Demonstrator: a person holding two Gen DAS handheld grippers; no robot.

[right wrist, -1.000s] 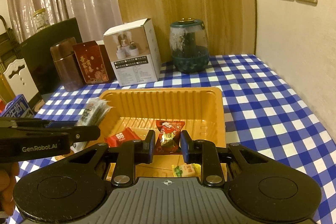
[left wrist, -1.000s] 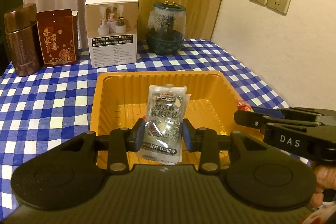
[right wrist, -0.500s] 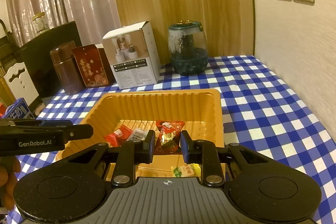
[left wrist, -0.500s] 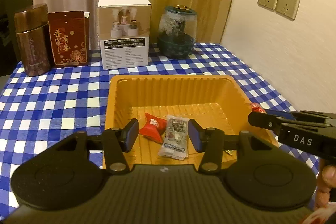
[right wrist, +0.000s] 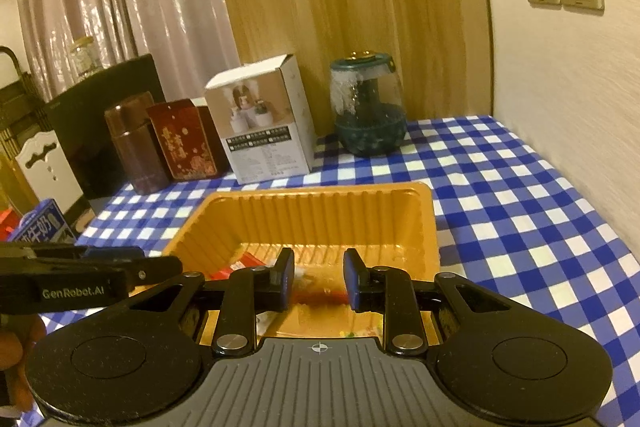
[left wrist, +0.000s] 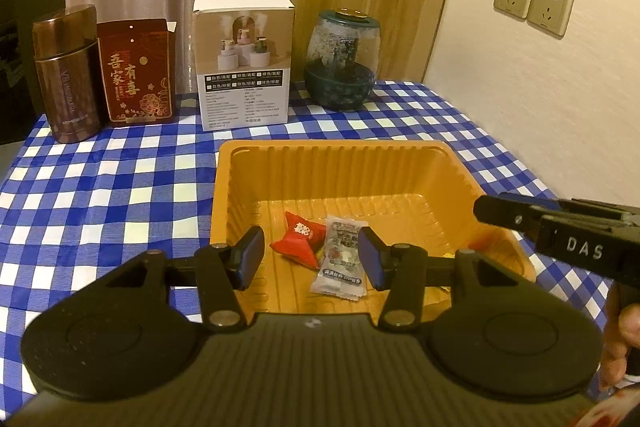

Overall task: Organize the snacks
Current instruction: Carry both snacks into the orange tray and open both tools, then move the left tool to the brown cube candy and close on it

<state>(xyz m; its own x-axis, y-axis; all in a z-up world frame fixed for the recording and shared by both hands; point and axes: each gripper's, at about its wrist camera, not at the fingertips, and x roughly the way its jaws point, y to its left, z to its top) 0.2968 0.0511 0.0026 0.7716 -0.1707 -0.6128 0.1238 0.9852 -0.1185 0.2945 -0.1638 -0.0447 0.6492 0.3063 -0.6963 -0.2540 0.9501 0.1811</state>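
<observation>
Only left view shows grey packet point(left wrist: 341, 259).

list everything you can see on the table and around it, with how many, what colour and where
tray: 1, orange, middle of the table
red snack packet: 1, red, on the tray floor
grey snack packet: 1, clear and grey, in the tray beside the red one
blurred red snack: 1, red, between the right gripper's fingers, over the tray
tablecloth: 1, blue and white check, over the table
white box: 1, white, back of the table
red box: 1, dark red, left of the white box
brown canister: 1, brown, far left
glass jar: 1, clear with a dark green base, back right
wall sockets: 2, beige, right wall
left gripper: 1, black, open above the tray
right gripper: 1, black, jaws opening
</observation>
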